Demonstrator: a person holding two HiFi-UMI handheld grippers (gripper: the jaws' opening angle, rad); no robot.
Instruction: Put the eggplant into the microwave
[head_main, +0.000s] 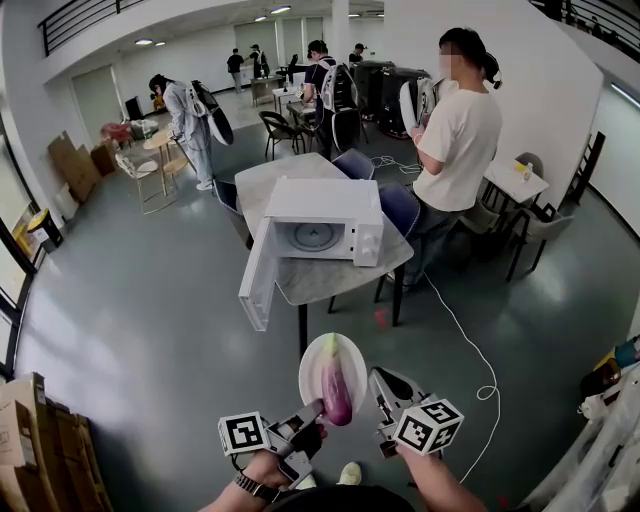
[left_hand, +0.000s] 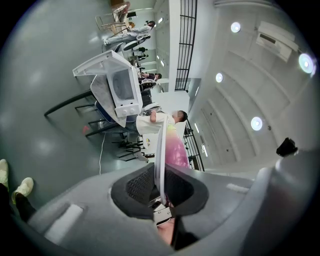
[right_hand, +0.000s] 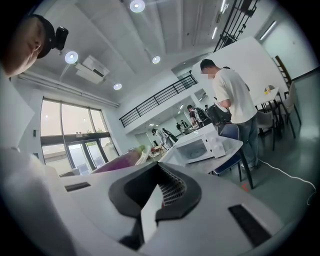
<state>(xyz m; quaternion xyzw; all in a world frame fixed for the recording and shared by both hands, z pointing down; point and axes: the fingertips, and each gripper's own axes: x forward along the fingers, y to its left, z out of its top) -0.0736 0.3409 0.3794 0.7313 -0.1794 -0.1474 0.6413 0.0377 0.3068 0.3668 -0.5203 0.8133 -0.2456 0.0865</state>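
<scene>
- The left gripper (head_main: 312, 412) (left_hand: 161, 192) points level, and its jaws are narrowed onto the rim of a white plate (head_main: 318, 368) (left_hand: 160, 150), one pad on each face of it.
- In the left gripper view the plate stands edge-on straight out from the jaws.
- The eggplant (head_main: 335, 392) (left_hand: 176, 150), purple fading to pale at one end, lies on the plate just beyond the left gripper's fingertips, touching the plate and clear of the pads.
- The right gripper (head_main: 383, 383) (right_hand: 159, 187) hovers just beside the plate, on the side away from the left gripper. Its jaws are drawn together with nothing between them.
- From the right gripper's camera the eggplant (right_hand: 117, 162) shows off to the left of its jaws, apart from them.
- Well ahead of both grippers stands a round table (head_main: 330, 280) on a dark leg.
- A white microwave (head_main: 320, 225) (left_hand: 117, 85) (right_hand: 200, 147) sits on that table facing the grippers, its door (head_main: 258, 280) swung wide open towards the left gripper's side, the turntable visible inside.
- A white cable (head_main: 470, 350) trails across the grey floor ahead of the right gripper.
- Beyond the table, on the right gripper's side, a person in a white shirt (head_main: 458, 140) (right_hand: 232, 95) stands by blue chairs (head_main: 400, 205).
- More people stand among tables and chairs at the far end of the room.
</scene>
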